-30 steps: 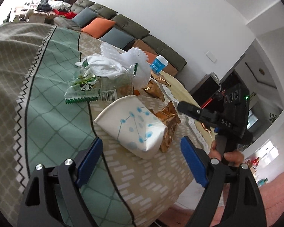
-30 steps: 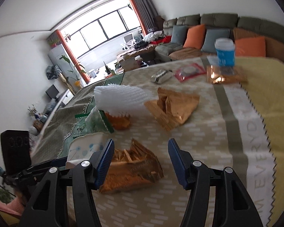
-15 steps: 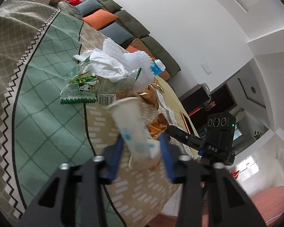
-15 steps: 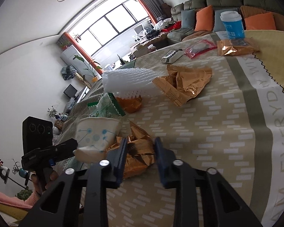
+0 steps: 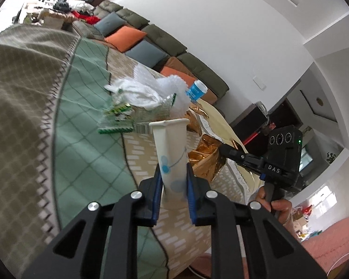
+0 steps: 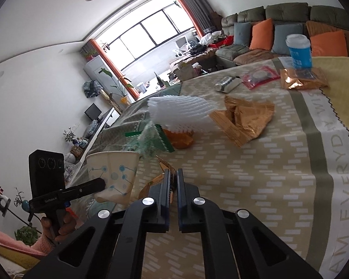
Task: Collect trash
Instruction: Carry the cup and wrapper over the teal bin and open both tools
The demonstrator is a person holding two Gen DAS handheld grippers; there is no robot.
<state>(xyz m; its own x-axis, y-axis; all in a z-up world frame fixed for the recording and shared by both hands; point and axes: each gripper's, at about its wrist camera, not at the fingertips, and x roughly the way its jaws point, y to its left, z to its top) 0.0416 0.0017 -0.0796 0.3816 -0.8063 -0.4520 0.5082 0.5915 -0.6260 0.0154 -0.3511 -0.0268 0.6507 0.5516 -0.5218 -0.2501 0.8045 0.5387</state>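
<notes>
My left gripper (image 5: 173,174) is shut on a squashed white paper cup with blue dots (image 5: 171,144) and holds it up off the table; the cup also shows in the right wrist view (image 6: 112,174). My right gripper (image 6: 173,181) is shut on a crumpled gold foil wrapper (image 6: 161,181), seen from the left wrist as well (image 5: 207,155). Behind lie a green snack bag (image 5: 117,118), white foam netting (image 6: 181,114), and another gold wrapper (image 6: 244,118) on the patterned tablecloth (image 6: 256,174).
A blue-and-white lidded cup (image 6: 299,50) stands at the far right on a gold packet (image 6: 302,80). A red packet (image 6: 259,76) and a small silver wrapper (image 6: 226,84) lie at the back. A sofa with cushions (image 6: 279,30) runs behind the table.
Both grippers have closed: the left on the paper cup, which it has lifted upright, the right on the gold foil wrapper, pinching it tight.
</notes>
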